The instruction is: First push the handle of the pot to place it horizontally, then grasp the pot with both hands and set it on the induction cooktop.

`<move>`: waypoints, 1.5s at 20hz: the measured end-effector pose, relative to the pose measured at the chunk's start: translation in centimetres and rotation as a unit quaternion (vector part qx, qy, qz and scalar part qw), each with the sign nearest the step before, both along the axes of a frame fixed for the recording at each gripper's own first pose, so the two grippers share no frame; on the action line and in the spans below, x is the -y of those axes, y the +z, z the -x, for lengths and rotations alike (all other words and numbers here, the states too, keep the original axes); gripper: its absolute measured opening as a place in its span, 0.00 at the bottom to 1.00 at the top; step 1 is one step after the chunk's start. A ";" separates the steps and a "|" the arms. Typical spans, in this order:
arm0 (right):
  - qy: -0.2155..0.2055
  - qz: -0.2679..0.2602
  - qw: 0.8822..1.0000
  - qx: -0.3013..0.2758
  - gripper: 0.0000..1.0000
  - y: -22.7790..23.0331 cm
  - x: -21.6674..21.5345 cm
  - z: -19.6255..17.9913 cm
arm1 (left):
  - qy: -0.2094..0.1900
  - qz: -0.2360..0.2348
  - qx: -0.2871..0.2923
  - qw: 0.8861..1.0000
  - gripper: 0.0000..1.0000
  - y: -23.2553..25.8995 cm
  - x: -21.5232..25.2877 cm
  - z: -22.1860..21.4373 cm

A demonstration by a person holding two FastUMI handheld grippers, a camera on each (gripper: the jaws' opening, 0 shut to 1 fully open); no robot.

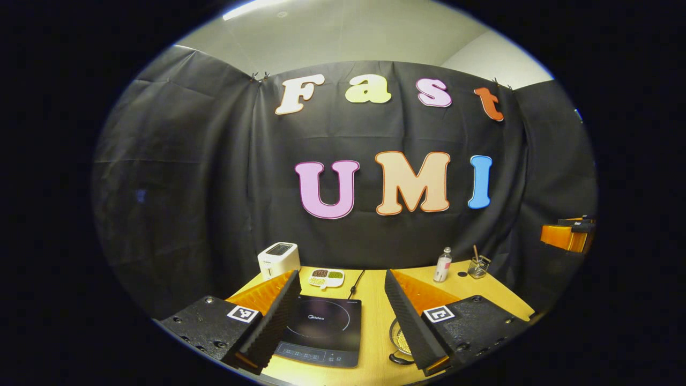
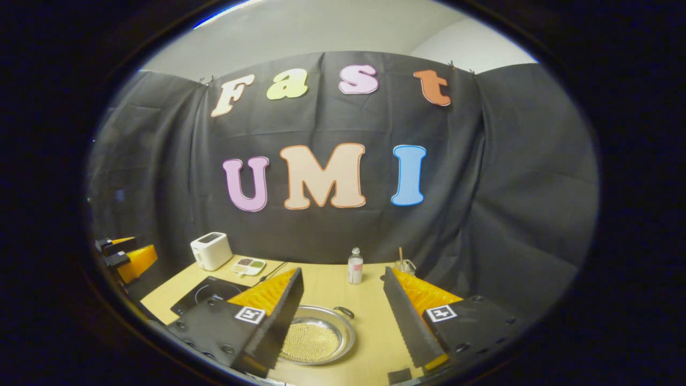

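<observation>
Hovering wide open, holding nothing: left gripper [image 1: 341, 313] above the induction cooktop [image 1: 321, 329], right gripper [image 2: 343, 316] above the pot [image 2: 317, 336] on the table [image 2: 370, 332].

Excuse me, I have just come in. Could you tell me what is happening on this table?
A person holds two grippers above a wooden table. Both the left gripper and the right gripper are open and hold nothing. A round shiny metal pot with yellowish content sits on the table, untouched. The flat black induction cooktop beside it has nothing on it, so the work has not started.
</observation>
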State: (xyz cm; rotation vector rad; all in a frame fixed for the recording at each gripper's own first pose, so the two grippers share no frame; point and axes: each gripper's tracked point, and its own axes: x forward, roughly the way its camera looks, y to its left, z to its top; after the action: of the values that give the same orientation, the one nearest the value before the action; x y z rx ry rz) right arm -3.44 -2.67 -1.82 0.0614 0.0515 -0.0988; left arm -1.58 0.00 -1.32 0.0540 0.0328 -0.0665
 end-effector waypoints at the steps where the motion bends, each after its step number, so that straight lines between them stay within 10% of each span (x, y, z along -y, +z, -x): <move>1: -0.002 -0.005 1.000 -0.001 0.71 -0.3 0.0 0.1 | -0.002 -0.002 0.000 1.000 0.99 0.0 -0.1 0.1; 8: -0.036 -0.031 0.999 -0.008 0.07 -1.2 0.6 0.4 | -0.013 0.001 0.001 1.000 0.99 0.0 -0.4 0.5; 18: -0.008 -0.038 0.993 -0.110 0.10 -10.5 -3.6 0.8 | -0.024 0.004 -0.006 1.000 0.96 -1.1 -2.2 1.5; 30: 0.033 -0.092 0.939 -0.329 0.10 -28.1 -10.5 3.1 | -0.001 0.006 -0.016 1.000 0.96 -2.8 -6.3 2.9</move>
State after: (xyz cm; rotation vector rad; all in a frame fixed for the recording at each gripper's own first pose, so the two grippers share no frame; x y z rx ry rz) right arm -6.54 7.80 -29.90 0.2130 0.7349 -0.0427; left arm -4.44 6.28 -4.14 0.0408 0.0637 -0.0701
